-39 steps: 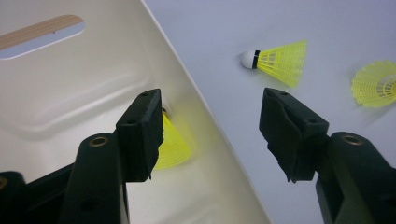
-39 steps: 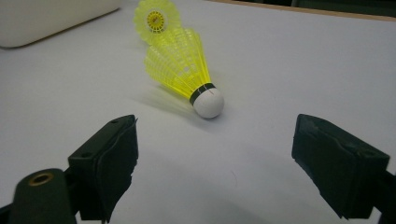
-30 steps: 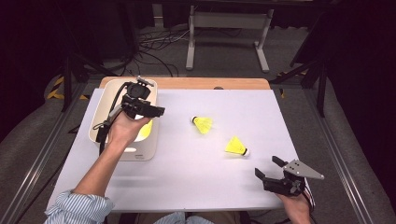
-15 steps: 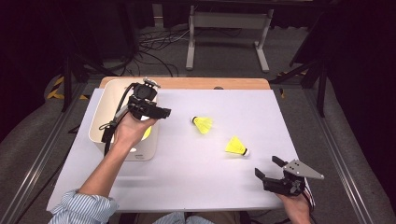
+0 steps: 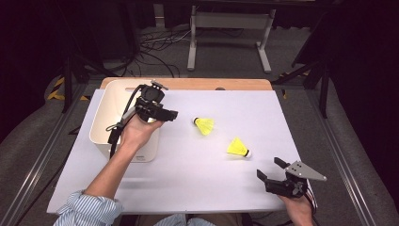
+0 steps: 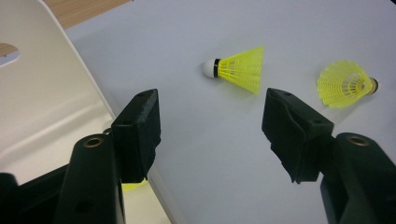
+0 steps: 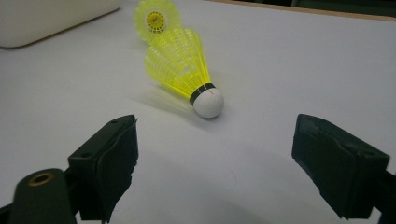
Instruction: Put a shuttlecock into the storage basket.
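Two yellow shuttlecocks lie on the white table. The near one [image 5: 237, 148] [image 7: 187, 65] rests a short way ahead of my right gripper [image 5: 268, 167] [image 7: 215, 154], cork end toward it. That gripper stands open and empty at the front right. The far shuttlecock [image 5: 204, 125] [image 6: 238, 69] lies mid-table. My left gripper [image 5: 169, 114] [image 6: 212, 121] hovers over the right rim of the white bin [image 5: 101, 120], open and empty, pointing at the far shuttlecock. A bit of yellow [image 6: 133, 186] shows inside the bin under the left jaw.
The bin [image 6: 46, 93] sits at the table's left side on a wooden strip [image 5: 211, 84] along the back edge. Beyond the table are a metal stand [image 5: 228, 28] and floor cables. Bare tabletop lies between the shuttlecocks and the front edge.
The left hand has shifted slightly right, from over the bin toward the shuttlecocks. The right gripper and both shuttlecocks have stayed put.
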